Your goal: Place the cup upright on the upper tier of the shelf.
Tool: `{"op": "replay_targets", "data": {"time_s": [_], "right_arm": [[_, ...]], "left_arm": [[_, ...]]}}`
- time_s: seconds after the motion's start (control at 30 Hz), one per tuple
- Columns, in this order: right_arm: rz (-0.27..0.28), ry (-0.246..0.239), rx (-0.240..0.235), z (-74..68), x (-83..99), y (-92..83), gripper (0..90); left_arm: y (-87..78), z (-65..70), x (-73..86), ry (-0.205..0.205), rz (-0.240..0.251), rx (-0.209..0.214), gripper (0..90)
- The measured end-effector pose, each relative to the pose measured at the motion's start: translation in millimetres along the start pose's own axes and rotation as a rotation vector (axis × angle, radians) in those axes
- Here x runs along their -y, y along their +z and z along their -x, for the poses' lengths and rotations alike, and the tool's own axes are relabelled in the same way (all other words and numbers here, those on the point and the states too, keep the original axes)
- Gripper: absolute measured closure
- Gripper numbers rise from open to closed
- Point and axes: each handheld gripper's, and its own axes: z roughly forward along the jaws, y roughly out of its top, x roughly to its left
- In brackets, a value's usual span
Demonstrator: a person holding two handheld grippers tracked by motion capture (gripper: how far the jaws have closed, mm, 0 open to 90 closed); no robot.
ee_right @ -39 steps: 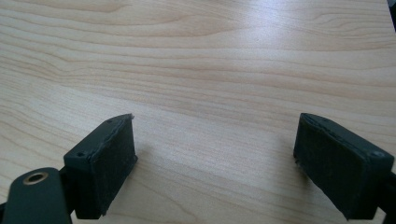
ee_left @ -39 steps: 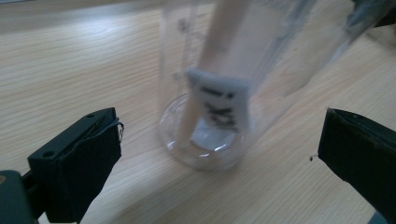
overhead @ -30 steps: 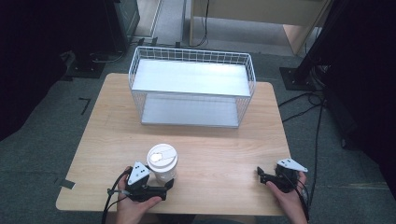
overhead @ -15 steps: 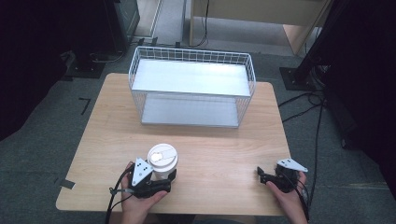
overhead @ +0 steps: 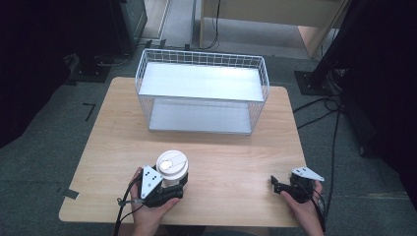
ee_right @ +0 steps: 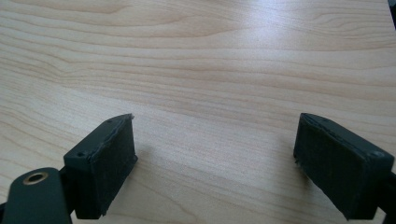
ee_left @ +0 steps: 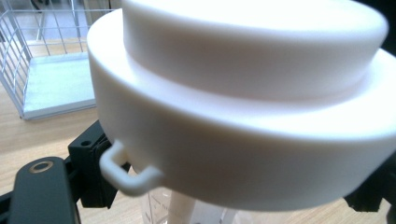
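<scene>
The left gripper (overhead: 169,189), lower left of the frame, pinched the upright white-lidded cup (overhead: 172,167); the wire basket (overhead: 201,59) stood above it. The right gripper (ee_right: 215,163) was spread, empty.

Each matte black two-jaw gripper, the left gripper (overhead: 169,189) and right gripper (overhead: 279,186), carried a grey three-cornered plate, thick rubbery pads and a trailing black cable.

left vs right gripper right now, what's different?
The left gripper has its jaws around a white-lidded cup; the right gripper holds nothing, jaws wide apart over bare table. Left sits near the table's front middle, right near the front right corner. Both are hand-held, low at the near edge.
</scene>
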Motion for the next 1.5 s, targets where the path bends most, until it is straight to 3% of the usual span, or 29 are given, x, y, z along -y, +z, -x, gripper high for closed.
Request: {"op": "replay_targets", "data": {"time_s": [0.23, 0.73, 1.03, 1.5], "right_arm": [[0.001, -0.001, 0.001, 0.1, 0.0, 0.0, 12.7], [0.001, -0.001, 0.000, 0.3, 0.0, 0.0, 12.7], [0.001, 0.000, -0.001, 0.5, 0.0, -0.1, 12.7], [0.001, 0.001, -0.003, 0.7, 0.0, -0.3, 12.7]], "left_arm": [[1.0, 1.8, -1.9, 0.006, 0.040, -0.036, 13.9], [3.4, -5.7, -13.9, -0.012, 0.089, -0.047, 15.4], [7.1, -8.2, -32.2, 0.003, 0.130, -0.050, 15.5], [12.8, -17.5, -71.0, 0.050, 0.219, -0.101, 15.6]]}}
